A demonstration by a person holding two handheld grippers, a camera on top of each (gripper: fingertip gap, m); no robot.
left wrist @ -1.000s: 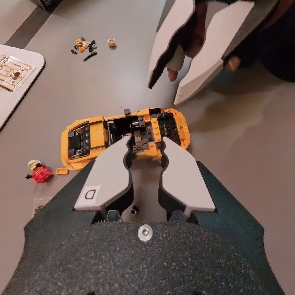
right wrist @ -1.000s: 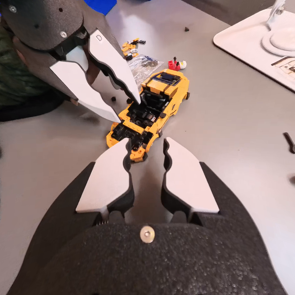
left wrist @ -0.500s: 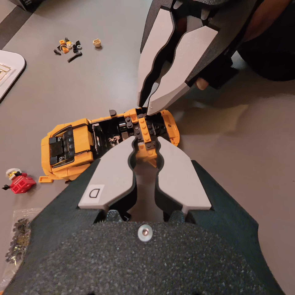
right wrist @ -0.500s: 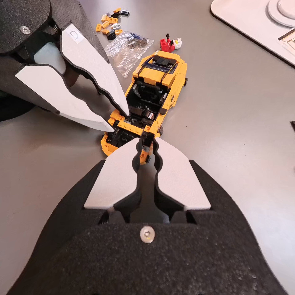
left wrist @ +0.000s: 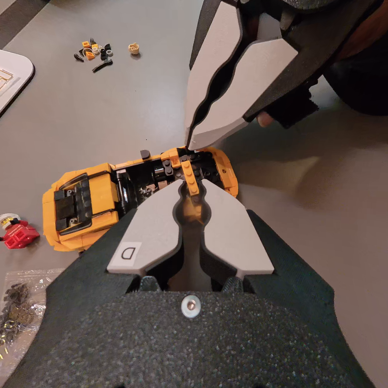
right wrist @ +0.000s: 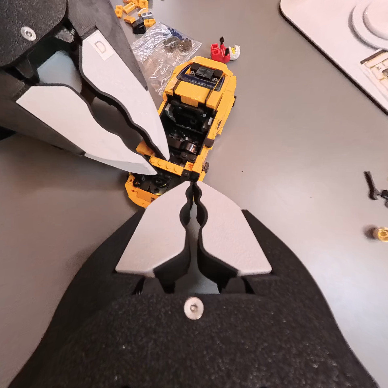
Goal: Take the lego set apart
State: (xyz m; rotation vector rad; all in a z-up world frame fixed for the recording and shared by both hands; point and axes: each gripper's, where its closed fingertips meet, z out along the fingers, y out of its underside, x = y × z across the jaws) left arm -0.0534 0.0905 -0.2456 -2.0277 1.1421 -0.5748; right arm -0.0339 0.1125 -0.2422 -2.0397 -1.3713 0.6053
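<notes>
An orange and black lego car [left wrist: 100,201] with its roof off lies on the grey table [left wrist: 294,210]; it also shows in the right wrist view [right wrist: 197,92]. An orange four-stud plate [left wrist: 190,174] lies across its open front. My left gripper [left wrist: 191,182] has closed on the near end of that plate, with a pad on each side. The right wrist view shows the same grip [right wrist: 161,164] on the plate [right wrist: 168,167]. My right gripper [right wrist: 192,183] is shut, its tips together at a black corner of the car. In the left wrist view its tips [left wrist: 190,146] touch the car's far edge.
A red minifigure [left wrist: 16,233] lies left of the car. Small loose pieces [left wrist: 94,52] and a tan piece [left wrist: 133,48] lie farther back. A clear bag of parts [right wrist: 165,52] lies beside the car. A white tray [right wrist: 336,52] stands at the right. A gold piece [right wrist: 380,234] lies to the right. Left and right tips are no more than a few centimetres apart. From either gripper's tips it is about 15 cm to the red minifigure [left wrist: 16,233]. The right camera catches it too, in the right wrist view [right wrist: 217,50].
Both grippers moved in onto the car's front and closed. The left closed around the orange plate's end. The right closed fully at the car's edge.
</notes>
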